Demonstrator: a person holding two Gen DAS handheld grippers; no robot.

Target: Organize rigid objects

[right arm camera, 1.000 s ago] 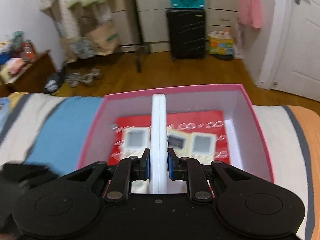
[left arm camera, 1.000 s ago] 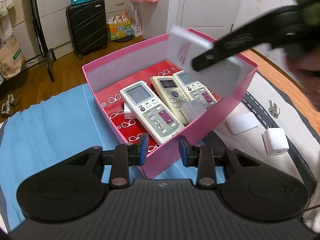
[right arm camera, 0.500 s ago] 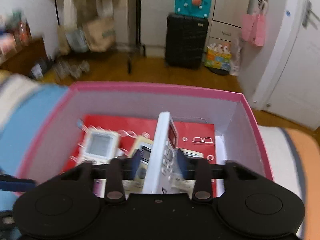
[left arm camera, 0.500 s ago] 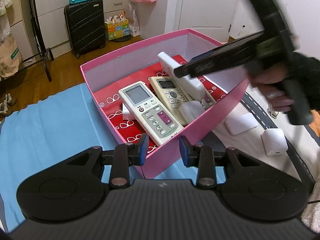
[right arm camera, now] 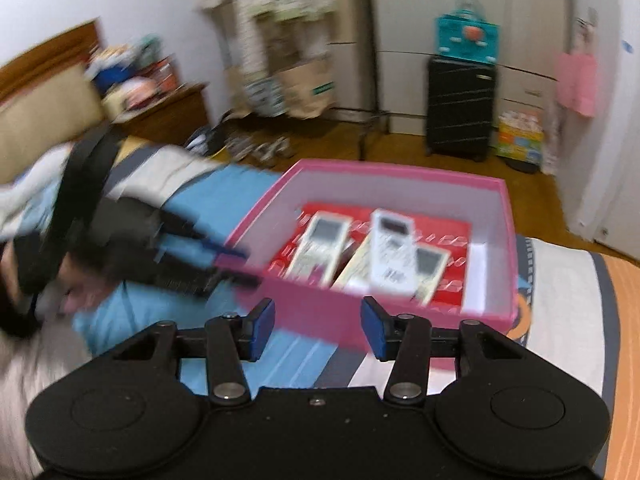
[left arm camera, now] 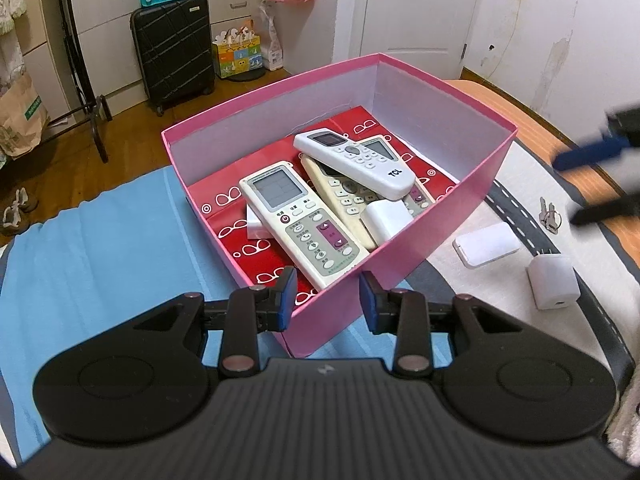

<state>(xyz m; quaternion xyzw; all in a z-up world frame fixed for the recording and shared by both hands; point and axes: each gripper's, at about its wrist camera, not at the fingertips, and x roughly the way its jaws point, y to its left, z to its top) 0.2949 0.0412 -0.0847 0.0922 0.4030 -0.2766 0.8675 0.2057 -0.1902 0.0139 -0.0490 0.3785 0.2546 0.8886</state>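
A pink box (left arm camera: 404,256) on the bed holds several remotes. A white TCL remote (left arm camera: 356,162) lies tilted on top of two cream remotes (left arm camera: 344,196); a larger white remote (left arm camera: 300,220) lies at the left, with a white adapter (left arm camera: 386,216) near the front wall. My left gripper (left arm camera: 327,300) is open and empty at the box's near corner. My right gripper (right arm camera: 318,330) is open and empty, pulled back from the box (right arm camera: 400,312); it shows blurred at the right edge of the left wrist view (left arm camera: 596,176).
On the bedspread right of the box lie a flat white case (left arm camera: 486,245), a white charger cube (left arm camera: 553,282) and a set of keys (left arm camera: 549,216). A black suitcase (left arm camera: 173,44) and a clothes rack stand on the floor beyond the bed.
My right gripper opened and let go of the white TCL remote, which now lies on the other remotes in the box. The gripper then drew back to the right, out of the box.
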